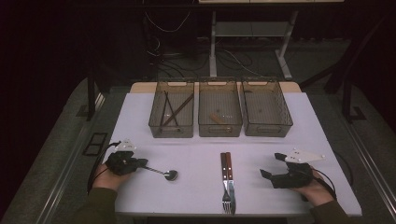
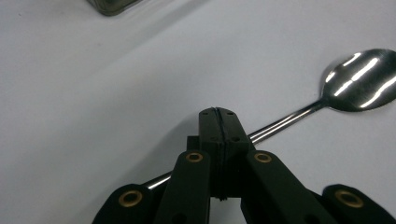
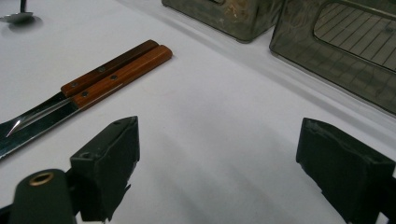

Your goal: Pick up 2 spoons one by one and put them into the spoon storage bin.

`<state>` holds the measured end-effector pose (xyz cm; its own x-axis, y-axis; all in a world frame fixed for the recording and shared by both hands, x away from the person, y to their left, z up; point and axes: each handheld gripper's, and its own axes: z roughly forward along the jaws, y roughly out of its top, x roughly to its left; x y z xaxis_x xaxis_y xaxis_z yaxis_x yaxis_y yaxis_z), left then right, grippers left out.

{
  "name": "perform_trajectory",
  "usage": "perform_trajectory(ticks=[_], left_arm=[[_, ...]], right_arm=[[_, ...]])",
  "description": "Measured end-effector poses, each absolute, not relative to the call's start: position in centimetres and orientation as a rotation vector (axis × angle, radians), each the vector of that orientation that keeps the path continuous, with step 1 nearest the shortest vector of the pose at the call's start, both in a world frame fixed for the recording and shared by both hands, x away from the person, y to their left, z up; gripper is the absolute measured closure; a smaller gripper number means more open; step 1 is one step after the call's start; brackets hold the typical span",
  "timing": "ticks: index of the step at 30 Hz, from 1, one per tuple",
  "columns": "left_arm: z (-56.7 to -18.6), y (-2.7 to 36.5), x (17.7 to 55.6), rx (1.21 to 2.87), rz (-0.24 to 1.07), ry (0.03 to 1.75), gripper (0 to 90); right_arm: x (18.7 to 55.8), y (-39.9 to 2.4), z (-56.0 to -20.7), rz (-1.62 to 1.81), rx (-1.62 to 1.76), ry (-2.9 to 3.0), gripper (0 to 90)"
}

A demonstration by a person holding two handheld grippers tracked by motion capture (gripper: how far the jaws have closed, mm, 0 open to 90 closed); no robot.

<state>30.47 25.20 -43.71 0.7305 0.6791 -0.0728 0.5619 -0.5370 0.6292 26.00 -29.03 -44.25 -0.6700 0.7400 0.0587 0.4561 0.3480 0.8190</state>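
**Operator:** While I hold my left gripper (image 2: 219, 112) pinched tight on the spoon (image 2: 299, 114), I judge the thing light, stiff and slick: polished steel, thin in the stem, likely to swivel between the pads if I tilt it. My jaws sit on the handle, towards its end, with the bowl sticking out past them onto the white table (image 1: 196, 186).

**Observer:** Is that the best spot to take it?

**Operator:** For a short carry I think so, though nearer the middle of the stem would balance the bowl's weight better. It lies at the table's near left, bowl pointing toward the centre.

**Observer:** And your other hand?

**Operator:** My right gripper (image 3: 219, 154) rests at the near right with its jaws spread wide, nothing between them. Just left of it lie a knife and fork (image 1: 227, 179), side by side, wooden handles with rivets, pointing away from me.

**Observer:** Farther out?

**Operator:** Three see-through bins (image 1: 219, 112) in a row at the far edge; the left one holds chopsticks (image 1: 172, 111), the middle one something small that I cannot identify.

**Observer:** Any brand or writing?

**Operator:** None I can read anywhere, on cutlery, bins or grippers.
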Motion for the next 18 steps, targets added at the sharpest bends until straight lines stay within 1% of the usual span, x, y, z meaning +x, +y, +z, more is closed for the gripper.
perform_trajectory(ticks=[18], left_arm=[[-43.4, 25.6, 28.0, 2.307, 0.204, 0.943, 89.6]], right_arm=[[26.0, -29.1, -44.3, 1.229, 1.065, 2.289, 13.6]])
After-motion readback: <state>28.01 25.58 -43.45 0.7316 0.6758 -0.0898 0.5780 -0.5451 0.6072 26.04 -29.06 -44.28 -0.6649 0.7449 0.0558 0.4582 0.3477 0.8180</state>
